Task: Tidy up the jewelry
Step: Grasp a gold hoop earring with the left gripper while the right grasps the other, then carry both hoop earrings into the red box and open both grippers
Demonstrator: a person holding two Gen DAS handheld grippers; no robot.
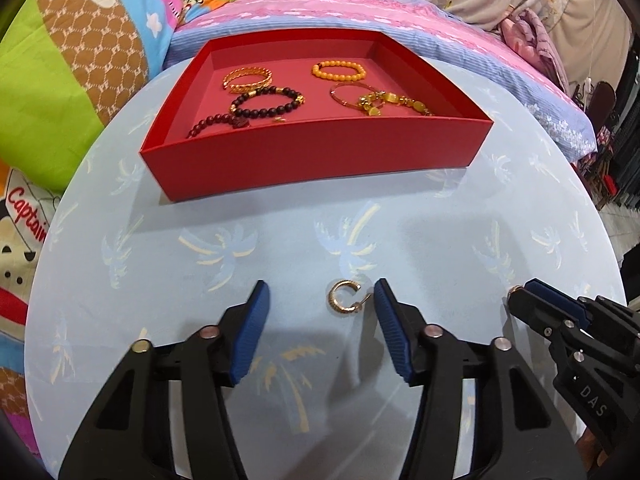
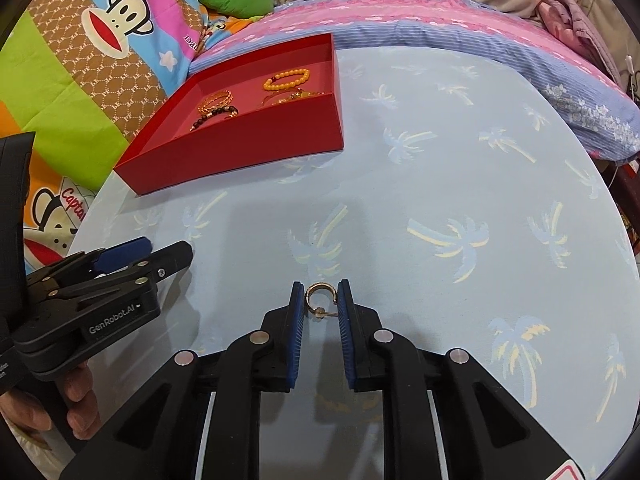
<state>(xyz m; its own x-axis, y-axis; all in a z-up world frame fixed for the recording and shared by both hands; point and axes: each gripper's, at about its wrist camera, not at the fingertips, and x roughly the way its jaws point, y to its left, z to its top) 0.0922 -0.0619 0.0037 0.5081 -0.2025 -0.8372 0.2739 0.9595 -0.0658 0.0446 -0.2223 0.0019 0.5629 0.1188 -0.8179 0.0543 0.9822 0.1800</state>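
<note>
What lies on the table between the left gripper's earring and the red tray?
Nothing. In the left wrist view, the stretch from the gold hoop earring to the red tray is bare palm-print tablecloth.

Bright, sharp, soft shadows, fisheye-warped edges.

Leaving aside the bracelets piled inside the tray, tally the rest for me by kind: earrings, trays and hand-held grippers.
Gold hoop earrings: 2 (one lying on the table, one between the right pads)
Red tray: 1
Hand-held grippers: 2 (left, right)
Total: 5
</note>
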